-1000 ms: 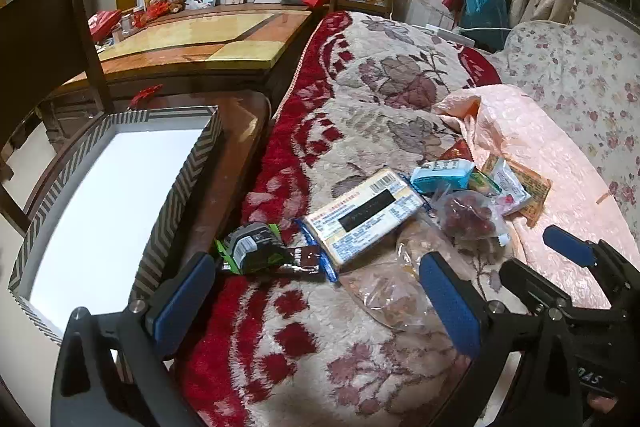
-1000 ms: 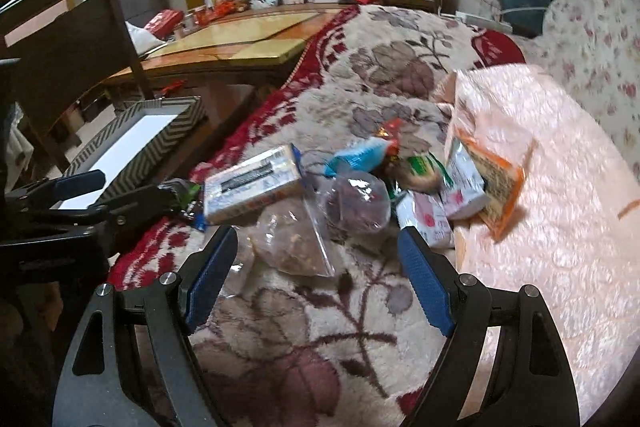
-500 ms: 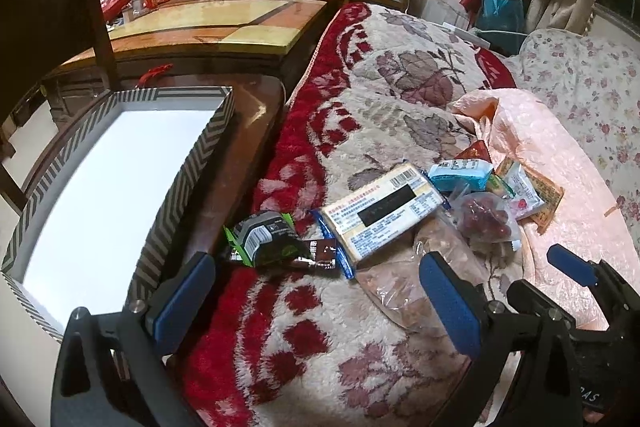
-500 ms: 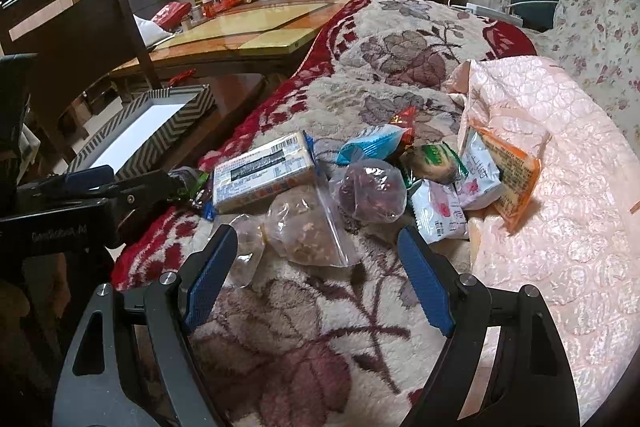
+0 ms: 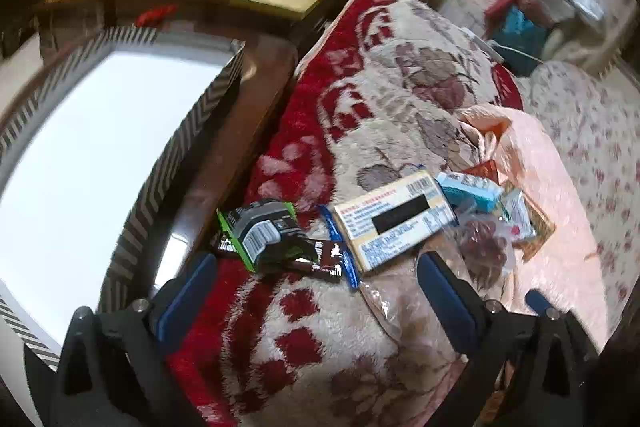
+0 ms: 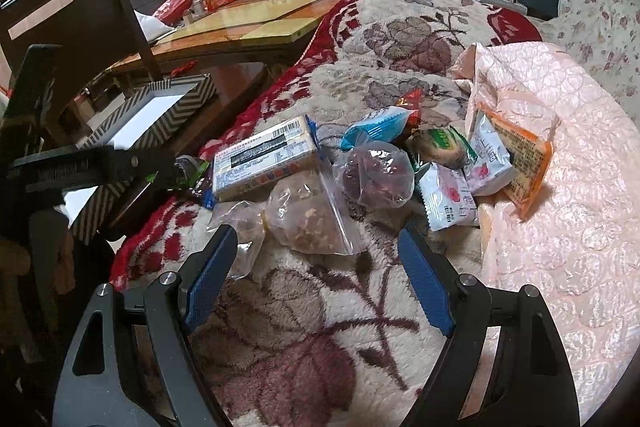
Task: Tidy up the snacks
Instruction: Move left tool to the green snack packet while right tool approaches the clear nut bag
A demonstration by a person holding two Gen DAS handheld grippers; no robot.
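Observation:
Snacks lie in a heap on a floral blanket (image 6: pixel 304 311). A cream box with a barcode (image 5: pixel 394 219) (image 6: pixel 264 159) lies beside a green-edged dark packet (image 5: pixel 262 231) and a brown bar (image 5: pixel 320 261). Clear bags of nuts (image 6: pixel 308 219) and red dates (image 6: pixel 378 175) lie just ahead of my right gripper (image 6: pixel 318 281), which is open and empty. My left gripper (image 5: pixel 316 287) is open and empty, just short of the dark packet. A zigzag-patterned box with a white inside (image 5: pixel 176 143) (image 6: pixel 188 103) stands to the left.
Blue, green, white and orange packets (image 6: pixel 492 155) lie at the right by a pink quilt (image 6: pixel 560 227). The patterned box rests on a brown wooden table (image 5: pixel 236 155). A larger table (image 6: pixel 256 23) and a dark chair (image 6: pixel 80 15) stand behind.
My left gripper has moved forward and down towards the dark packet and the patterned box. My right gripper has edged closer to the clear bags. Both stay open.

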